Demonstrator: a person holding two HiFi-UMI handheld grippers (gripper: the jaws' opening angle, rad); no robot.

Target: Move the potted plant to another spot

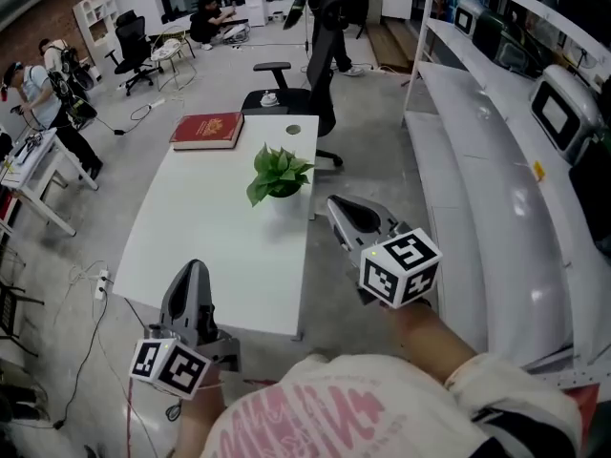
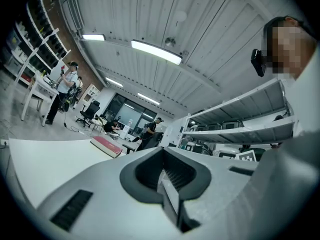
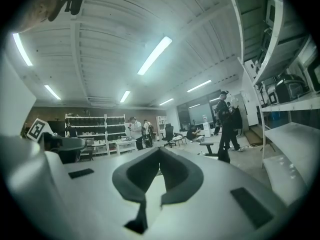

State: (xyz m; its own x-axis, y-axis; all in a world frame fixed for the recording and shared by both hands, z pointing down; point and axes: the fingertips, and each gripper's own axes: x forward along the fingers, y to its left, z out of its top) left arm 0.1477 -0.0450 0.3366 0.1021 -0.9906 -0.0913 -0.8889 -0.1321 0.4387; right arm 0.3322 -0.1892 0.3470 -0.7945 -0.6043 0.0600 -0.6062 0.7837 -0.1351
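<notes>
Green leaves sit dead centre of the head view: the potted plant [image 1: 278,175] stands upright on the white table [image 1: 210,256], close to the table's right edge and in its farther half. Nothing touches it. A red book [image 1: 207,130] lies at the far left corner, well apart from the plant, and a black office chair [image 1: 307,84] stands beyond the far end.

Both hands are out in front with the tools held level, pointing toward the top of the frame. The left gripper [image 1: 194,267] is at lower left, over the near edge of the table, its marker cube tucked close to the body. Its own view shows the jaws pressed together with nothing between them. The right gripper [image 1: 336,204] reaches further, at centre right, just off the table's right edge, with a pale sleeve [image 1: 496,389] running up behind it. Its tip is near the plant, lower right of it, but apart. Jaws together there too, empty. White shelves [image 1: 496,189] fill the right side.
</notes>
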